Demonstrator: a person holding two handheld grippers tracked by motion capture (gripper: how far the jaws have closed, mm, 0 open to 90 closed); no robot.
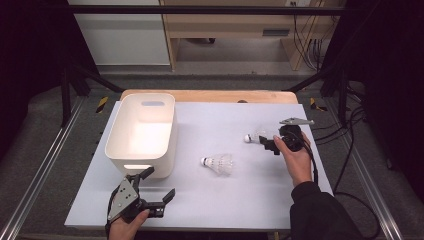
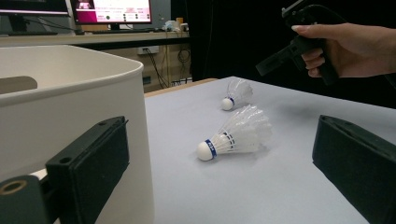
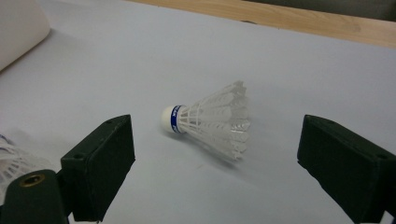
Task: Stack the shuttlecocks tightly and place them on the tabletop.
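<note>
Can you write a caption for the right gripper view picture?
Open right gripper lines up on a white shuttlecock lying on its side on the table.

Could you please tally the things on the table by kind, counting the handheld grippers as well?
Shuttlecocks: 2, one near the table's middle, one by the right gripper
White plastic bin: 1
Handheld grippers: 2, left gripper and right gripper, both open
Total: 5

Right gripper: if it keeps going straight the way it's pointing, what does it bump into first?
Probably the shuttlecock lying on its side right ahead, between the open jaws of the right gripper. Nothing lies on the table before it, though the gap is hard to judge.
</note>
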